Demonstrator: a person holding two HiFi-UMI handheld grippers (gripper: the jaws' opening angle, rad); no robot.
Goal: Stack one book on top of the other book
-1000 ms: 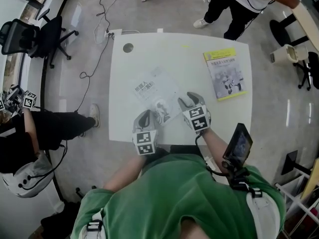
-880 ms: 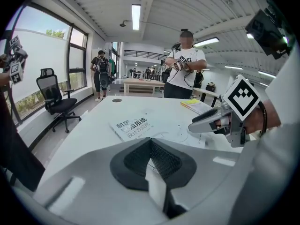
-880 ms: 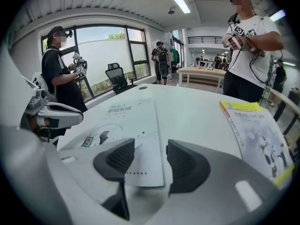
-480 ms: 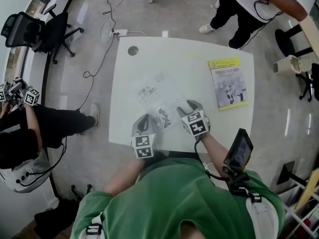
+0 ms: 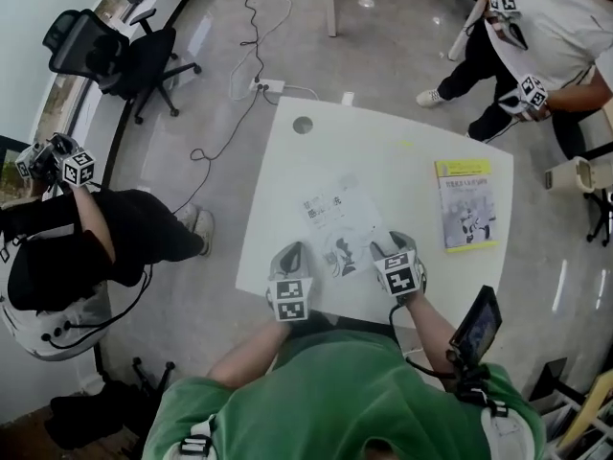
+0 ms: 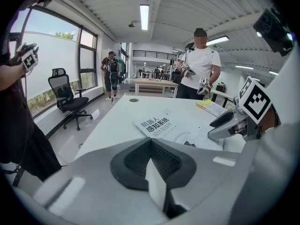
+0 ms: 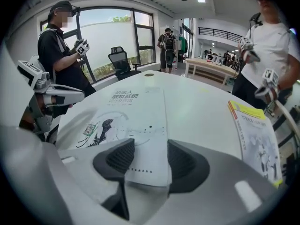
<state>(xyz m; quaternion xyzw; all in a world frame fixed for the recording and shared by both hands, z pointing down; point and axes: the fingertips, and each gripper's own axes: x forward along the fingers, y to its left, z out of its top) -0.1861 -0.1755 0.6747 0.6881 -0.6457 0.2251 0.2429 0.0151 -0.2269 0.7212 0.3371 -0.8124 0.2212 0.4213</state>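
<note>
Lining up the grab on the white book

Right gripper jaws just opened wide, straddling the book's near edge without pinching. Left gripper is squeezed together beside it. Yellow book lies well apart. Next up, I'd guess: clamp, lift, carry across.

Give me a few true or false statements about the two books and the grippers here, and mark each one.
1. The yellow-edged book lies on top of the white book. False: they lie apart on the table.
2. The right gripper has its jaws apart, with the white book's corner between them. True.
3. The left gripper is wide open. False: its jaws are closed on a thin white edge, apparently the white book's.
4. A black office chair stands on the floor, away from the table. True.
</note>
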